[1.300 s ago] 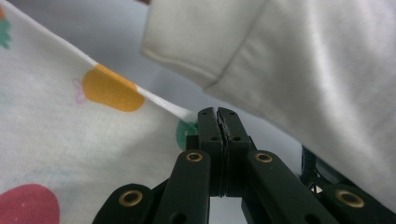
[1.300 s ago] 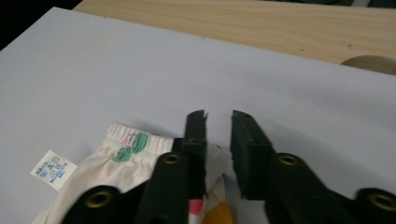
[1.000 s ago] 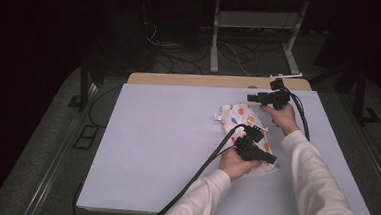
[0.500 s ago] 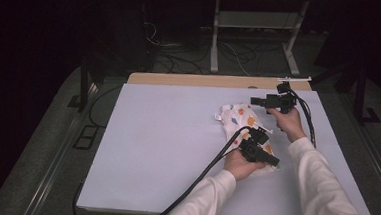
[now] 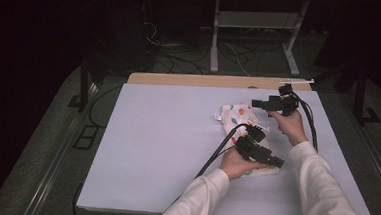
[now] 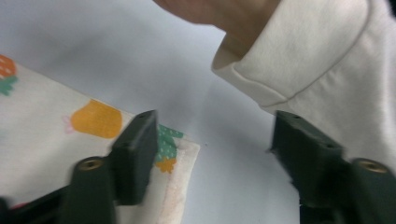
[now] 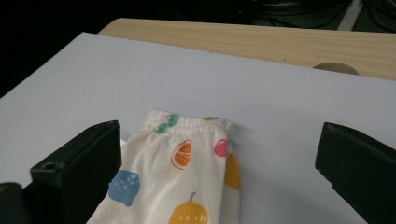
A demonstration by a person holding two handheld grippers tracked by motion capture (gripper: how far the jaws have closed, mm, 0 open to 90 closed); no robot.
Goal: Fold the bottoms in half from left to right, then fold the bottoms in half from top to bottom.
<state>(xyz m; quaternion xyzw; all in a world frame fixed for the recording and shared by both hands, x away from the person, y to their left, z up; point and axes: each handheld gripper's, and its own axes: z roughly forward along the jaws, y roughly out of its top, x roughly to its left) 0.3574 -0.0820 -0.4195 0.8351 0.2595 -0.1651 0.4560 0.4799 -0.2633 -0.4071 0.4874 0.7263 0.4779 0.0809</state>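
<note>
— Garment first: where does it lie?

— The fruit-print garment [image 5: 241, 121] lies flat on the white table cover [image 5: 166, 151], toward the person's right of the cover's middle. It looks folded into a long narrow strip, its elastic waistband [image 7: 189, 119] at the end farther from the person.

— And the two tools, relative to that garment?

— The left gripper [image 5: 270, 160] sits low over the garment's near end. In the left gripper view its jaws stand wide apart with nothing between them; one jaw hangs just over the garment's near corner hem [image 6: 180, 158], the other is off the cloth, in front of the white sleeve [image 6: 322, 60] of the other arm. The right gripper [image 5: 257, 102] is held above the garment's far end, on its right side. Its jaws are also spread wide and empty, with the waistband in sight between them in the right gripper view.

— Which step would you call this?

— My reading is a folding job, between grasps: both tools are open and lined up on opposite ends, neither yet holding cloth.

— What does the next move need?

— Probably the left gripper must come down so its jaws straddle the near hem and close on all the layers, not just the top one. The right gripper could pin or take the waistband end so the strip does not slide on the smooth cover.
</note>
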